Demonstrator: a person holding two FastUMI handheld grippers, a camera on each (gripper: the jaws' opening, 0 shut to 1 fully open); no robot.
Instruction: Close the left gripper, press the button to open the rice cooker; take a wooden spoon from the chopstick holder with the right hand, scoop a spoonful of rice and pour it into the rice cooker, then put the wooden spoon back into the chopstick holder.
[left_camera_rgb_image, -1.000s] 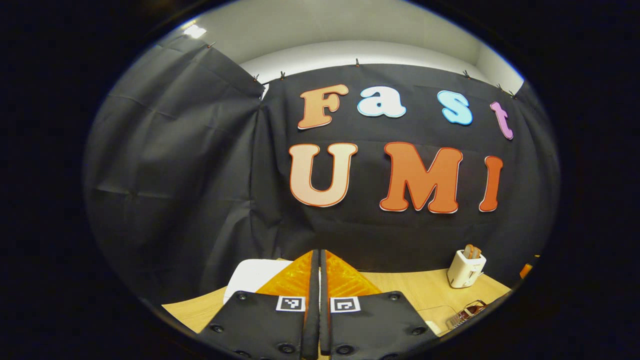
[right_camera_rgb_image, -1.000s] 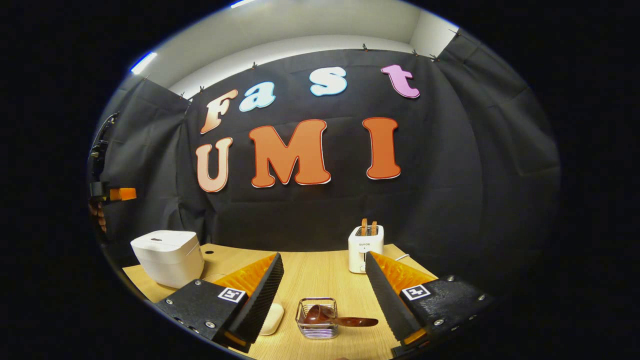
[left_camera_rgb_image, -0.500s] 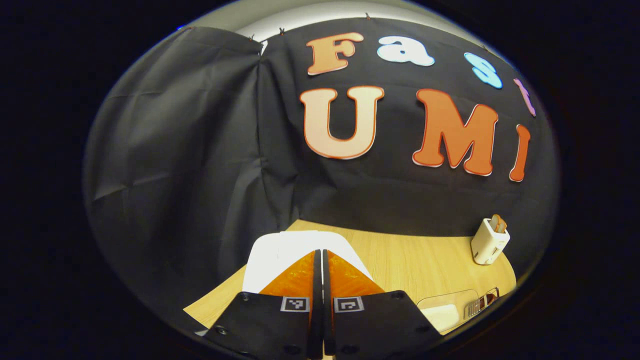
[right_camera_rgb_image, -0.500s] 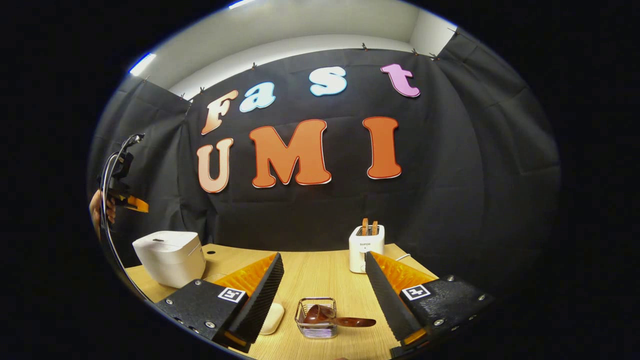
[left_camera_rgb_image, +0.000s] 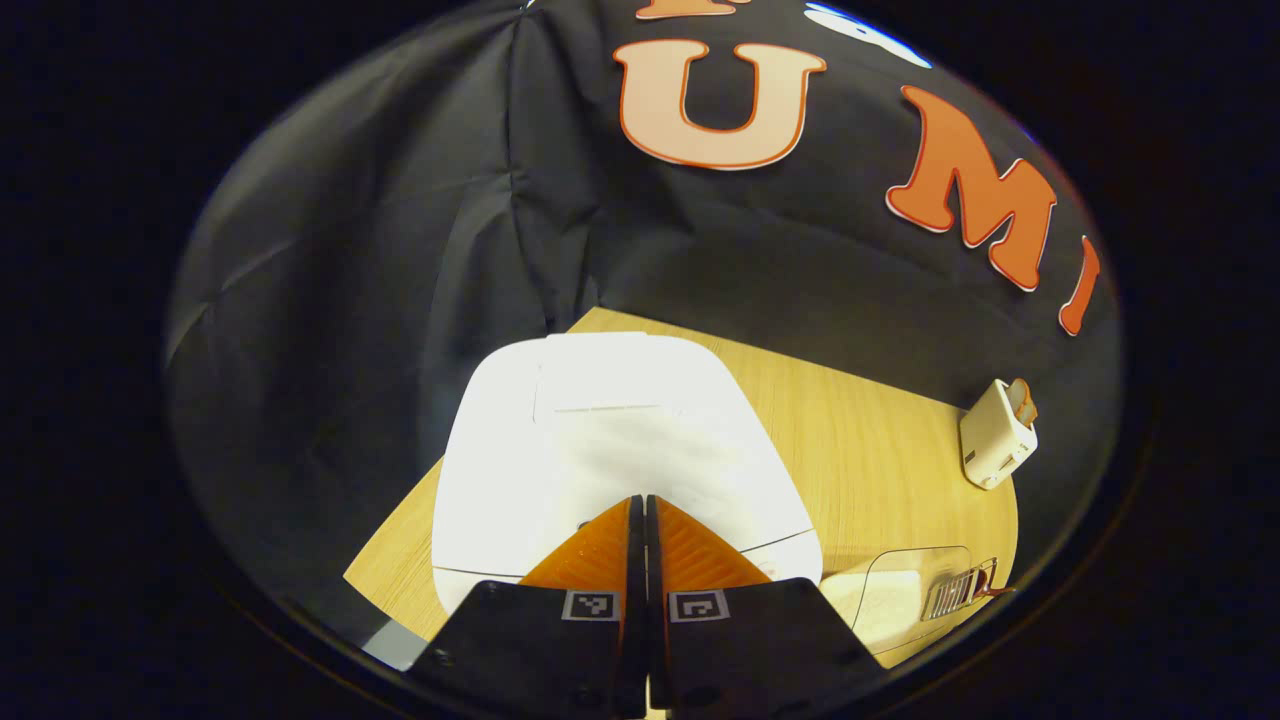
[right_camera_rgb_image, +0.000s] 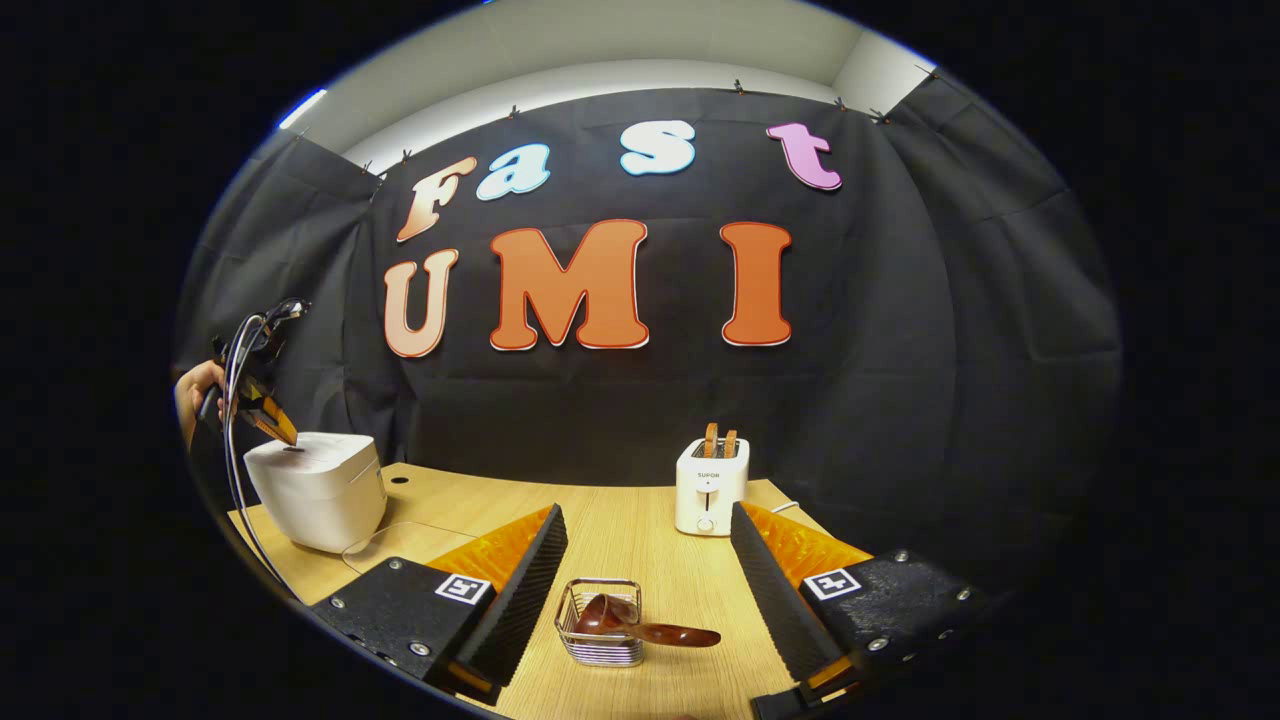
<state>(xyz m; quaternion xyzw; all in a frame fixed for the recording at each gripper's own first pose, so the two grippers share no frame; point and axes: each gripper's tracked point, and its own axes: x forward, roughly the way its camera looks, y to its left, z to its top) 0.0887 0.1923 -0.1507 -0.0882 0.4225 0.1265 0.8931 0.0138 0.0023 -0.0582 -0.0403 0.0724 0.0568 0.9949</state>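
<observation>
The left gripper (left_camera_rgb_image: 640, 505), jaws pressed together on nothing, is dropping fast onto the white rice cooker (left_camera_rgb_image: 610, 440) at the bench's back left corner, lid not yet open. The right gripper (right_camera_rgb_image: 648, 585) is waiting wide open and empty over the wooden spoon (right_camera_rgb_image: 640, 628) in the chopstick holder (right_camera_rgb_image: 598, 650) near the front edge.

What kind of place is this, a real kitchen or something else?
Probably a staged recording booth with a mock kitchen, not a real one. Black cloth walls surround a single wooden table set with a white rice cooker, a toaster and a wire holder with a wooden spoon.
</observation>
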